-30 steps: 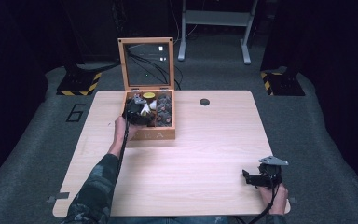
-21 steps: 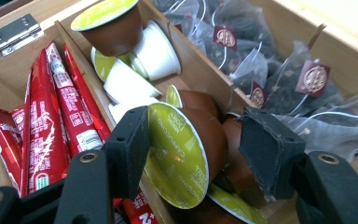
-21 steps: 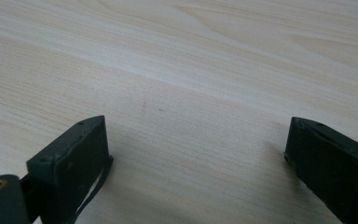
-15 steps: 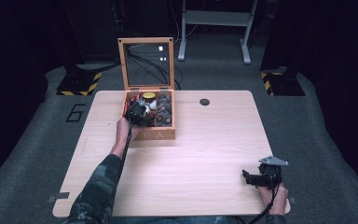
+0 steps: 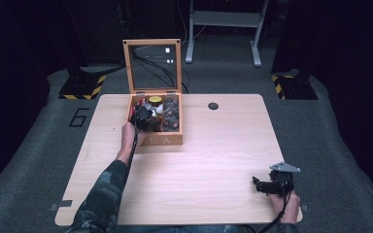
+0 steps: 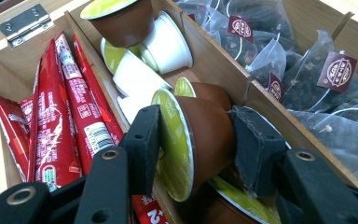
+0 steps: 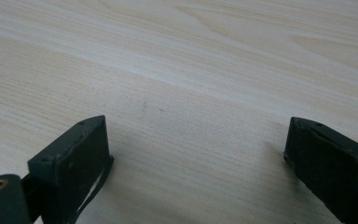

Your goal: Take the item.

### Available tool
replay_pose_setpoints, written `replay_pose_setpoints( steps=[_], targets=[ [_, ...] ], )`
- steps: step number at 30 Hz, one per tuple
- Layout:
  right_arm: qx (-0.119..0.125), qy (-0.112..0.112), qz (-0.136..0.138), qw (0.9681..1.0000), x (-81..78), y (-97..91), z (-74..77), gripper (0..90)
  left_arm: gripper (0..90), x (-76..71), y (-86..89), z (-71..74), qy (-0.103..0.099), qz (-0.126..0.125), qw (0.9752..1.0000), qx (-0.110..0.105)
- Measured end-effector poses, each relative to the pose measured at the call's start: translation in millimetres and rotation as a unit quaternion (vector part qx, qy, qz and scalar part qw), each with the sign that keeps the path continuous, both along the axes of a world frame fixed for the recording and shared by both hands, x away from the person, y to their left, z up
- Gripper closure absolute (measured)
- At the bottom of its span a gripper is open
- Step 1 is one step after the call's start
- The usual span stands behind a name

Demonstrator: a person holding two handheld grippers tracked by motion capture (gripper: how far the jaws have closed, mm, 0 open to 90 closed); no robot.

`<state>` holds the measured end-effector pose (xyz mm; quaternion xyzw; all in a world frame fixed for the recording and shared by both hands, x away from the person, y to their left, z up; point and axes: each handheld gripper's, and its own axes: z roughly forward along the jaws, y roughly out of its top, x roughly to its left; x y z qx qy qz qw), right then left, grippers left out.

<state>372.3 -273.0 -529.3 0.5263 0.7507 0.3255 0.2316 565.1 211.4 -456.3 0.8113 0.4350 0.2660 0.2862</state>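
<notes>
A: From where is the surface (image 5: 213,160) seen?

B: From above the near edge, looking forward and down, far off. The box (image 5: 154,119) is shared with the left gripper view, where its compartments are seen very close along the jaws.

A: And the right gripper view?

B: Bare wood is faced at close range.

Left tongs (image 6: 193,154) just clamped on something, right tongs (image 7: 196,163) spread wide, forearms low.

Probably a lab or test studio: pale wooden surface (image 5: 213,160) on grey carpet (image 5: 39,160), hazard-striped stand feet (image 5: 83,90), dark surroundings, painted floor number (image 5: 79,118), loose cables (image 5: 155,65) behind.
</notes>
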Motion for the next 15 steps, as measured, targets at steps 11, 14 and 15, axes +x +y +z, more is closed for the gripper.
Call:
replay_pose_setpoints(
  steps=[11, 14, 15],
  targets=[
    [0.0, 0.0, 0.0, 1.0, -0.1, 0.1, 0.0, 6.0, 56.6, -3.6, 0.1, 4.4, -0.009, 0.008, 0.9999, -0.007],
    [0.0, 0.0, 0.0, 1.0, -0.1, 0.0, 0.0, 6.0, 56.7, -5.0, 0.6, 6.4, -0.011, 0.01, 0.9998, -0.012],
    [0.0, 0.0, 0.0, 1.0, -0.2, 0.1, 0.0, 6.0, 56.8, -5.7, 1.0, 7.6, -0.012, 0.01, 0.9998, -0.013]
  ],
)
